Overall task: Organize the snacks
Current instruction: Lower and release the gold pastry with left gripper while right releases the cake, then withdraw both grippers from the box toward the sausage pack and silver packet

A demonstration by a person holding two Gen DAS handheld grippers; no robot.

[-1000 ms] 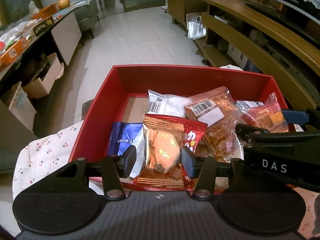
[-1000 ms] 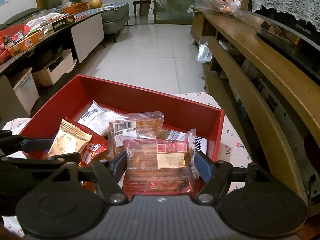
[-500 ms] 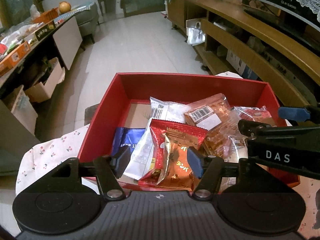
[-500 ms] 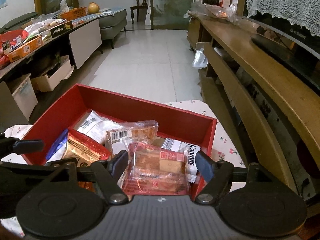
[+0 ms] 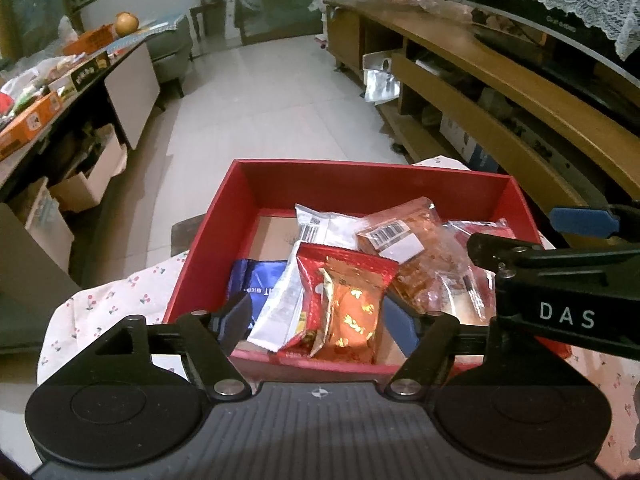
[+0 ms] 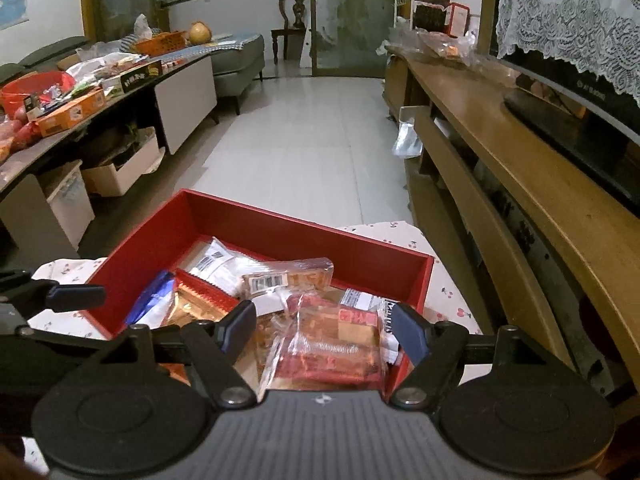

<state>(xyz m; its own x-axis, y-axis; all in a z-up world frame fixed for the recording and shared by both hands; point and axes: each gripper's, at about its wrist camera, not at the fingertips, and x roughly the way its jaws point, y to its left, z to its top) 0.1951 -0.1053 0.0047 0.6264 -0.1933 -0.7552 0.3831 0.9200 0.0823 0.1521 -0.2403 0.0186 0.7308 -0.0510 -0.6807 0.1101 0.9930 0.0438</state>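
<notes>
Left wrist view: the left tongs [image 5: 320,318] stand over the near wall of a red box [image 5: 372,178], jaws opening and wide apart. An orange-gold foil packet [image 5: 352,312] and a red packet [image 5: 320,276] lie between the jaws inside the box; neither pad touches them. To their left rest a silver-white packet [image 5: 282,306] and a blue packet [image 5: 256,282]; behind lie a white barcoded packet [image 5: 324,228] and a clear packet of orange snacks [image 5: 412,248]. The box sits on a cherry-print cloth [image 5: 116,300] covering the surface.

Right wrist view: the right tongs [image 6: 322,330] hover over the right near corner of the same box, jaws spread. A clear packet with a red label [image 6: 336,340] lies between them in the box; the right pad is close to its edge, and contact cannot be told. The left tongs enter at the left edge of this view.
</notes>
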